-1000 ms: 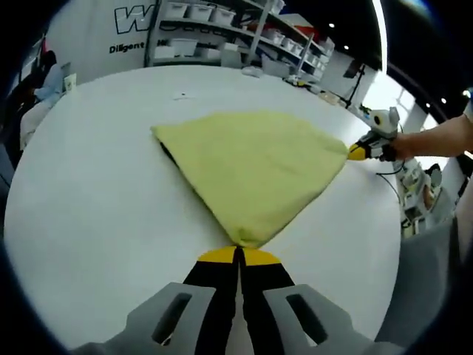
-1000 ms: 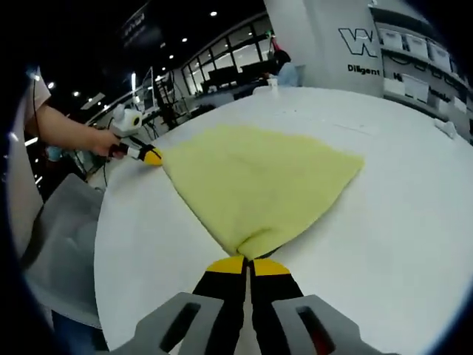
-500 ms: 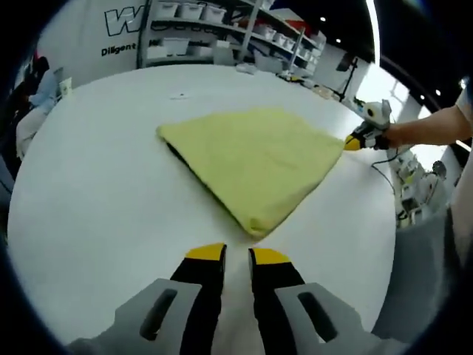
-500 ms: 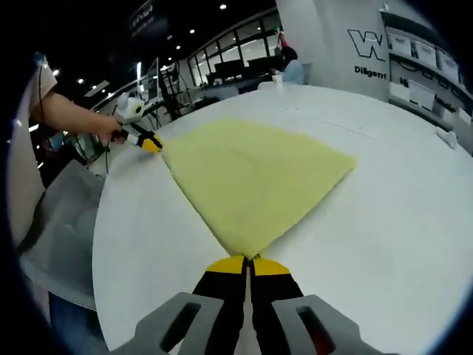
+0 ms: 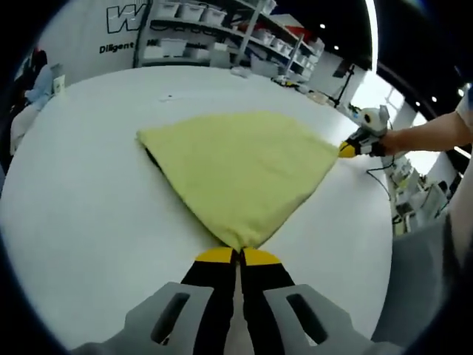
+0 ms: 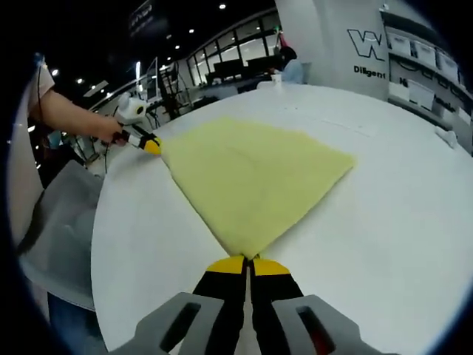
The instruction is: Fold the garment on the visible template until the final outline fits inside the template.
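Note:
A yellow garment (image 5: pixel 240 166), folded flat, lies on the round white table (image 5: pixel 81 222). Its near corner sits between the jaws of my left gripper (image 5: pixel 239 253), which is shut on it. At the far right corner of the cloth, my right gripper (image 5: pixel 347 150) comes in, held by a hand. In the right gripper view the same garment (image 6: pixel 251 177) spreads ahead, and my right gripper (image 6: pixel 247 259) is shut on its near corner. My left gripper (image 6: pixel 151 145) pinches the far left corner there. A thin dark strip (image 5: pixel 153 156) peeks from under the cloth's left edge.
Shelves with white bins (image 5: pixel 199 18) stand behind the table. A person's forearm (image 5: pixel 429 134) reaches in from the right. Grey fabric (image 6: pixel 55 229) hangs past the table's edge. Small items (image 5: pixel 240 72) rest at the table's far rim.
Half a second ago my left gripper was open and drawn back from the cloth; now it is shut on the near corner again. The right gripper has stayed shut on its corner.

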Tool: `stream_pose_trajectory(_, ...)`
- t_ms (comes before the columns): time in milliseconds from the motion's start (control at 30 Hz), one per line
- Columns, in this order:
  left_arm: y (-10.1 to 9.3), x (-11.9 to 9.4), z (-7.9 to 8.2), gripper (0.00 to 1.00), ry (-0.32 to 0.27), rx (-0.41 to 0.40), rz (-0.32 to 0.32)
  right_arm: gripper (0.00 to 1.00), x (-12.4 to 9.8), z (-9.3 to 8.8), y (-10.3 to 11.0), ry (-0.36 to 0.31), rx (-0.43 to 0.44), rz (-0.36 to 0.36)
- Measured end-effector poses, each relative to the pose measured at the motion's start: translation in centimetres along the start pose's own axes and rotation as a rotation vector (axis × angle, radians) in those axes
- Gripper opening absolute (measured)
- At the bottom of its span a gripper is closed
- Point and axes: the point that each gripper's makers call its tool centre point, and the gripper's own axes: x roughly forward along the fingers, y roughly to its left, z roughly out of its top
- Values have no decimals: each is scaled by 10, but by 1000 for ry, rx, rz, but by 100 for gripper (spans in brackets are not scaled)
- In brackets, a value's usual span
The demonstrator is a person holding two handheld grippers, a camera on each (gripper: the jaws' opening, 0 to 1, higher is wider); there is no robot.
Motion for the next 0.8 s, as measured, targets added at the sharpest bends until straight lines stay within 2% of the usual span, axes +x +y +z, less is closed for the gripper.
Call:
stream_pose_trajectory(33,5,-4,-2,0,22,68,13,0,0,-2,-1,7,-1,-1)
stream_pose_trajectory(100,8,-10,0,0,26,116,-4,0,-1,-5,-5,23,-7,-8)
stream_pose_trajectory(167,11,-13,-4,0,63,181,-24,0,-2,-4,-5,18,-5,-2)
stream_pose_trajectory(300,8,-13,-12,0,109,239,-53,0,0,-7,0,38,-21,14)
stream_pose_trajectory(367,6,-11,-15,0,116,237,-47,0,0,-9,2,42,-25,18)
stream_pose_trajectory(433,8,-11,-13,0,99,184,-34,0,0,-10,7,46,-28,30)
stream_pose_trajectory(500,7,-11,-14,1,96,174,-31,0,-1,-13,20,64,-22,81)
stream_pose_trajectory(567,5,-11,-14,1,93,134,-28,0,-4,-16,27,78,-34,101)
stream_pose_trajectory(600,5,-11,-15,1,92,123,-26,0,-5,-15,29,69,-17,111)
stream_pose_trajectory(667,6,-11,-16,1,89,113,-24,7,-6,-15,28,70,15,112)
stream_pose_trajectory(733,7,-12,-17,3,94,89,-22,16,-6,-13,30,64,124,120)
stream_pose_trajectory(800,9,-13,-15,8,92,49,-17,15,-5,-4,25,20,118,109)
